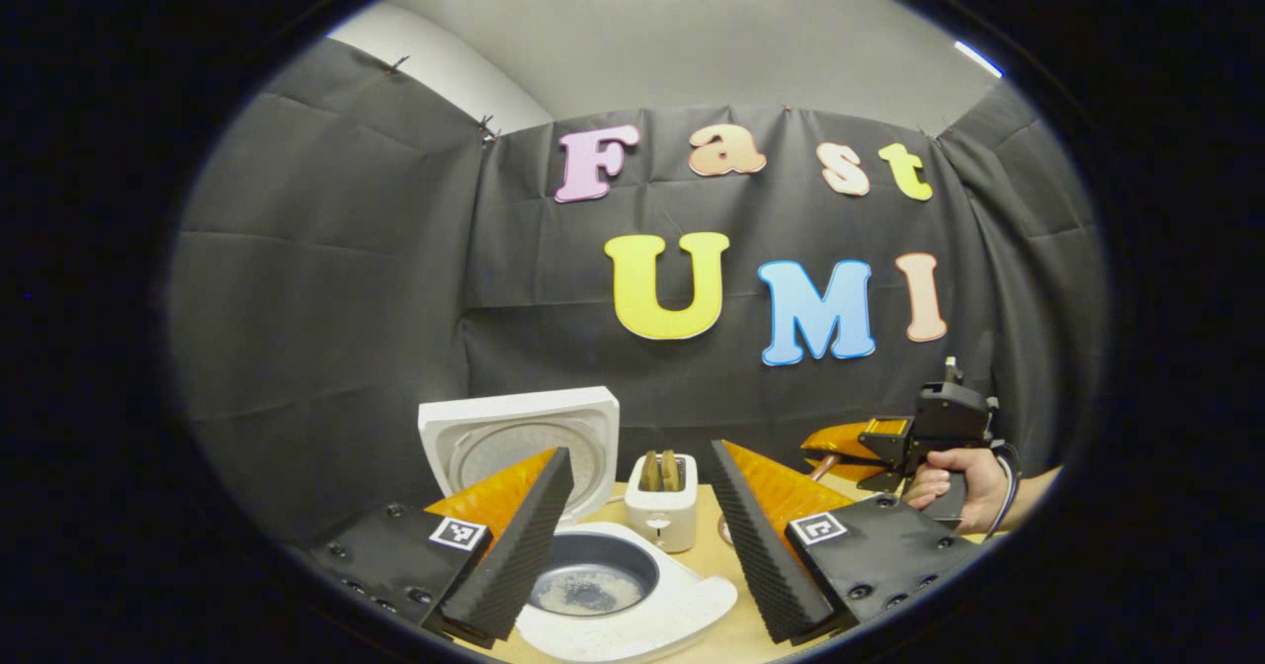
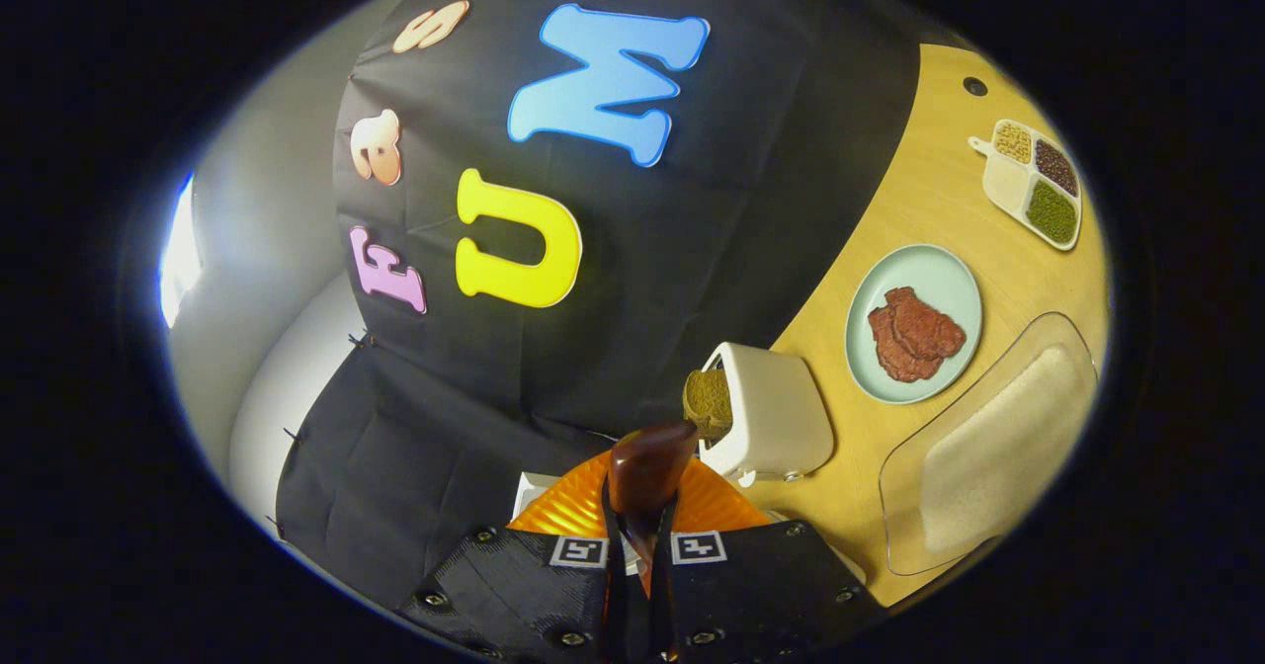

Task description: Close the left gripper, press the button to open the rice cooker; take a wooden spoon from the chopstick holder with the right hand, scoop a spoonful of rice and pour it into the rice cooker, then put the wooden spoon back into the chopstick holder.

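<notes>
left gripper view looks over the left gripper [image 1: 640, 531], its two ribbed fingers [image 1: 522, 545] spread wide apart above the open rice cooker [image 1: 593, 585]. the cooker's white lid [image 1: 519, 432] stands upright behind the inner pot [image 1: 591, 575], and a thin scatter of rice lies on the pot's bottom. a white toaster [image 1: 662, 501] sits just behind the cooker on the wooden table [image 1: 736, 624]. farther right, a hand [image 1: 954, 486] holds the right gripper [image 1: 889, 444]. right gripper view shows that gripper's jaws pressed together on the wooden spoon [image 2: 647, 471], whose dark end sticks out forward, tilted over the toaster side. beyond lie a plate of meat [image 2: 914, 323], a divided grain dish [image 2: 1033, 185] and a clear tray of rice [image 2: 993, 442].
</notes>
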The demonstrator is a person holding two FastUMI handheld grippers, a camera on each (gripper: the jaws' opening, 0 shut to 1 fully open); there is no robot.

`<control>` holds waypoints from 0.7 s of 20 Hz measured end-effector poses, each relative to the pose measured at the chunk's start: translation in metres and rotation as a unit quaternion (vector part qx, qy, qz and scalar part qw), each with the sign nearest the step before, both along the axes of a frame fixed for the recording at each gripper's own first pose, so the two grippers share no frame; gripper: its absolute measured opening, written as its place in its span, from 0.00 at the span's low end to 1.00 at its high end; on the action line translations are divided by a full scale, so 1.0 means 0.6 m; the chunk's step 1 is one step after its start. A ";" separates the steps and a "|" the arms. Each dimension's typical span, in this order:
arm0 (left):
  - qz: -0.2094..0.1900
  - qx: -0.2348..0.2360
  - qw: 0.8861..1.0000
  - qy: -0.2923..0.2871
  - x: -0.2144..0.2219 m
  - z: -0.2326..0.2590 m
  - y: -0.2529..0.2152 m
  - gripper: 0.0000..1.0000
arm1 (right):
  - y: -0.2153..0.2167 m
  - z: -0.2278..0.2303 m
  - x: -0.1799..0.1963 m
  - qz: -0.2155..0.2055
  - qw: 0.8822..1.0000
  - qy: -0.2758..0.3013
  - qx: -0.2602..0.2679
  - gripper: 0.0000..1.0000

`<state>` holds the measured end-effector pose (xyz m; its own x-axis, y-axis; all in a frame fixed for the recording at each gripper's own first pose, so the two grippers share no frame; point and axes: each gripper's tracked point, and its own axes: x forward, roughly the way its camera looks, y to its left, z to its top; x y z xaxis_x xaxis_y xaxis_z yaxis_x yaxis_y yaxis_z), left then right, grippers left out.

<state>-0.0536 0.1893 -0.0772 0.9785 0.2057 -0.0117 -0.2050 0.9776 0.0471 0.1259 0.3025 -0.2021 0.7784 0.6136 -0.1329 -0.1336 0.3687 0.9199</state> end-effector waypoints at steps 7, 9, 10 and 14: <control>0.029 -0.015 0.999 0.000 -0.001 -0.001 0.009 0.99 | 0.140 -0.010 0.005 0.060 0.997 -0.015 -0.047 0.09; 0.041 -0.019 0.999 0.001 -0.002 -0.002 0.015 0.92 | 0.178 -0.018 0.008 0.076 0.995 -0.021 -0.063 0.09; 0.049 -0.020 0.999 0.001 -0.001 -0.003 0.018 0.92 | 0.196 -0.023 0.007 0.083 0.994 -0.023 -0.070 0.09; 0.076 -0.028 0.997 0.003 -0.013 -0.011 0.033 0.92 | 0.260 -0.041 0.005 0.109 0.988 -0.040 -0.105 0.09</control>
